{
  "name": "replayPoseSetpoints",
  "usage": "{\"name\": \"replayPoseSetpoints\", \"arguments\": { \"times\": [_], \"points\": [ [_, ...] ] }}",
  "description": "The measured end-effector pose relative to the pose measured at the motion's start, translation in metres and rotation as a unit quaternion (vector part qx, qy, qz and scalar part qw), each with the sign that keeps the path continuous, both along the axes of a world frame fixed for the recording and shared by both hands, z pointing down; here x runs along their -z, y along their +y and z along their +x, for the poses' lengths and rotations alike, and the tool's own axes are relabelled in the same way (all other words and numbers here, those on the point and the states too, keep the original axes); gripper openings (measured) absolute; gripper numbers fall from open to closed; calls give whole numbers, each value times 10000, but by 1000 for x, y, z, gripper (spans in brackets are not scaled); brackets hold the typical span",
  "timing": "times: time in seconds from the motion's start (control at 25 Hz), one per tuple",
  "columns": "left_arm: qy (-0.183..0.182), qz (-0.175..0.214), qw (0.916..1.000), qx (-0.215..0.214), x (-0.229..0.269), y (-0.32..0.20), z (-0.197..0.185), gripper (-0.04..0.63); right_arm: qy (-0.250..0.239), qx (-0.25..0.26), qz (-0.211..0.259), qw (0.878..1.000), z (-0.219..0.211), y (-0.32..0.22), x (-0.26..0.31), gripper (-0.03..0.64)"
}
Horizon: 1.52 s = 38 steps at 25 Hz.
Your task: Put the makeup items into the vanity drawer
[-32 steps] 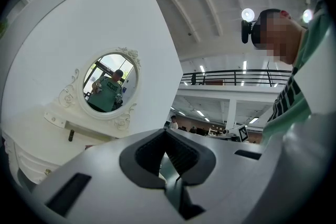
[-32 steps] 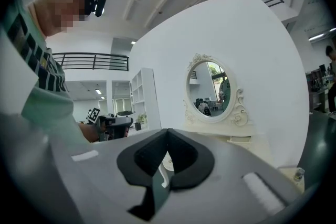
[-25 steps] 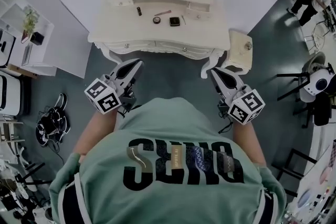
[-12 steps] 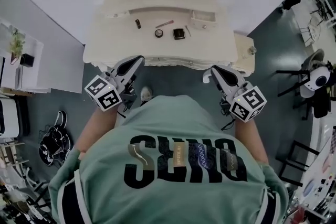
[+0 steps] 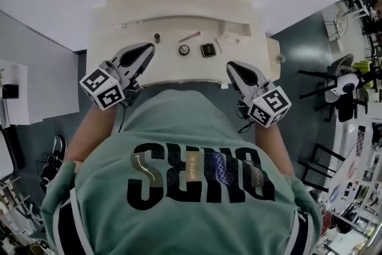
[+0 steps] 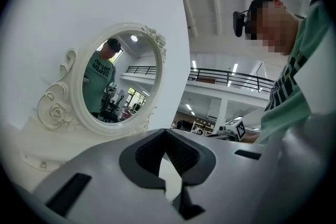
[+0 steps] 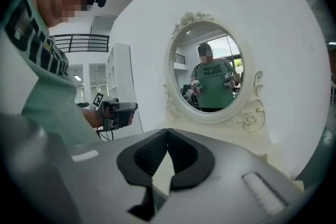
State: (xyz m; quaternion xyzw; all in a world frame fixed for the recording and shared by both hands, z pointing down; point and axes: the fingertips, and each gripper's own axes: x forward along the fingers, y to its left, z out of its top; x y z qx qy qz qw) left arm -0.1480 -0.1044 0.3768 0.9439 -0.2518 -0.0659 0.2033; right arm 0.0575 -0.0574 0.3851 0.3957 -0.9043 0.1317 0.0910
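In the head view the cream vanity (image 5: 119, 39) carries a dark lipstick (image 5: 157, 38), a pink pencil (image 5: 190, 36), a round compact (image 5: 184, 50), a square compact (image 5: 208, 49) and a thin white stick (image 5: 218, 45). A small raised drawer box (image 5: 236, 30) sits at the top's back right. My left gripper (image 5: 148, 46) hovers over the front left of the top, just left of the lipstick. My right gripper (image 5: 230, 66) is at the front edge, right of the square compact. Both are shut and hold nothing, as the left gripper (image 6: 166, 132) and right gripper (image 7: 168, 131) show in their own views.
An oval mirror (image 6: 113, 81) in a carved frame stands behind the top, and the same mirror (image 7: 210, 78) fills the right gripper view. A small cream stool (image 5: 273, 51) stands right of the vanity. Black chairs (image 5: 337, 83) are further right. Shoes (image 5: 54, 149) lie on the floor at left.
The person has stepped up to the vanity. Both grippers, earlier over the floor in front of it, now reach its top; their jaws stay shut.
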Motion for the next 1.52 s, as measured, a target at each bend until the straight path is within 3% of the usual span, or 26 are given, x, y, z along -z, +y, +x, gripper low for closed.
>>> {"name": "replayPoseSetpoints", "arguments": {
  "times": [0.24,0.52,0.72,0.96,1.16,1.52],
  "points": [
    [50,-246,9991,356,-23,-19,-1,0,131,222,-390,9989,9,-44,-33,11],
    [39,-603,9903,1253,-44,-20,22,0,531,1322,-619,9879,28,-75,-82,12],
    [4,-762,9877,1363,-59,-19,54,0,719,1629,-816,9806,44,-96,-112,48],
    [-117,-969,9875,1237,-76,-23,71,0,1431,1022,-1371,9748,65,-119,-190,49],
    [-250,-1075,9890,982,-95,-29,77,0,2225,403,-2061,9521,92,-129,-271,49],
    [-389,-1231,9889,735,-120,-37,76,0,2762,-33,-2606,9251,104,-134,-339,55]
  ]
}}
